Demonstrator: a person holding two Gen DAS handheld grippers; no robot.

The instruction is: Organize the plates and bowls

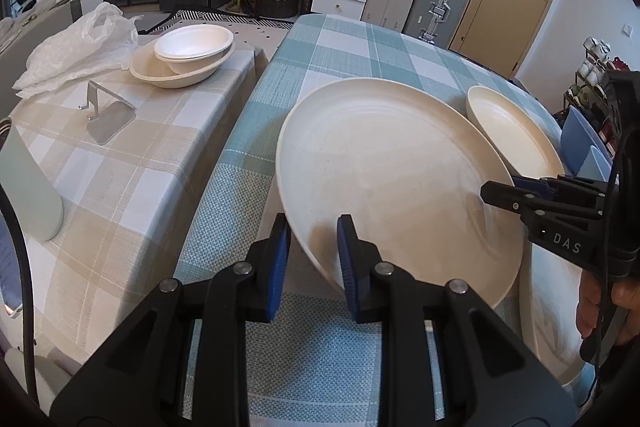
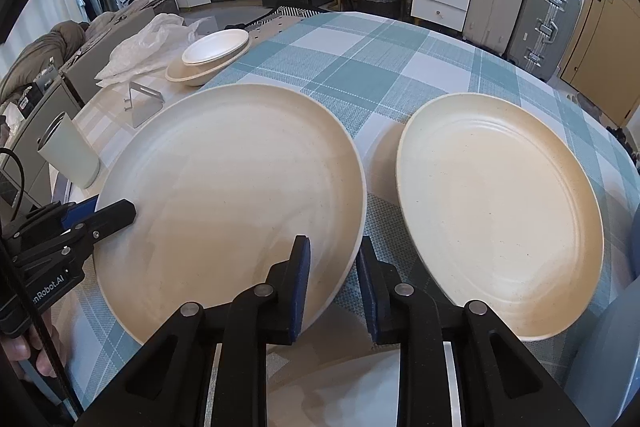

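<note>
Gripping opposite rims of the big plate (image 2: pixel 232 195), L gripper (image 1: pixel 314 263) & R gripper (image 2: pixel 334 291) are both pinching it, tilted, just beside the second plate (image 2: pixel 500 215).

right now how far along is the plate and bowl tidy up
Done: a white bowl sits nested in a beige bowl on the side table. In hand: both grippers, left and right, straddle the rim of the big plate, which is tilted off the blue checked table. Left: the second plate lies alone beside it, not yet stacked.
</note>
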